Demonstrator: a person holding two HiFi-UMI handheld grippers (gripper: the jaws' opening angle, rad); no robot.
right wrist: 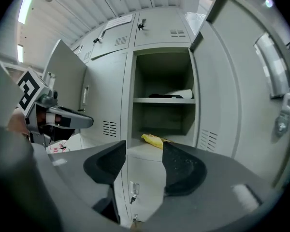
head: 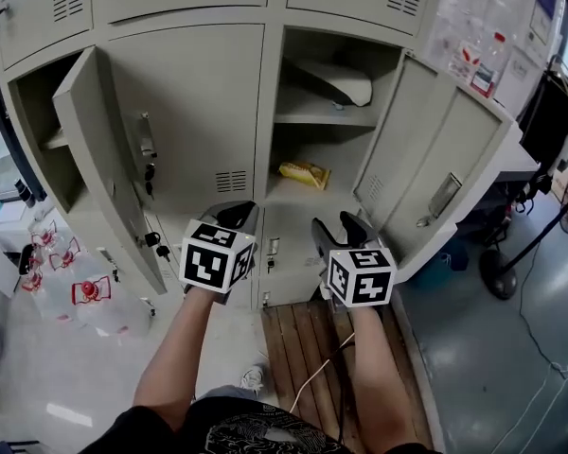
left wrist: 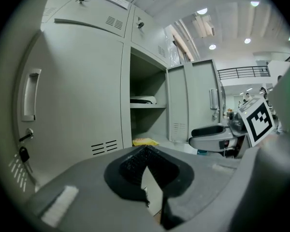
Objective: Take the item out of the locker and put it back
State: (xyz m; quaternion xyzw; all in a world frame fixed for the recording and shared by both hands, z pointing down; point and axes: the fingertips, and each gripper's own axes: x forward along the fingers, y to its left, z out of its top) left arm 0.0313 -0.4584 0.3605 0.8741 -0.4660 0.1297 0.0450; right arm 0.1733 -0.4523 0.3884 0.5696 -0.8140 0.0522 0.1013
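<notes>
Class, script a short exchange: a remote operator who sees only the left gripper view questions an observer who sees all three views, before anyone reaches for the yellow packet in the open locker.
Operator: Are the right gripper's jaws open?
Observer: Yes, they stand apart with nothing between them.
Operator: Is any other door open?
Observer: One locker door further left stands open too.
Operator: What is under the yellow packet's shelf?
Observer: A closed lower door, with a key hanging from its lock.
</notes>
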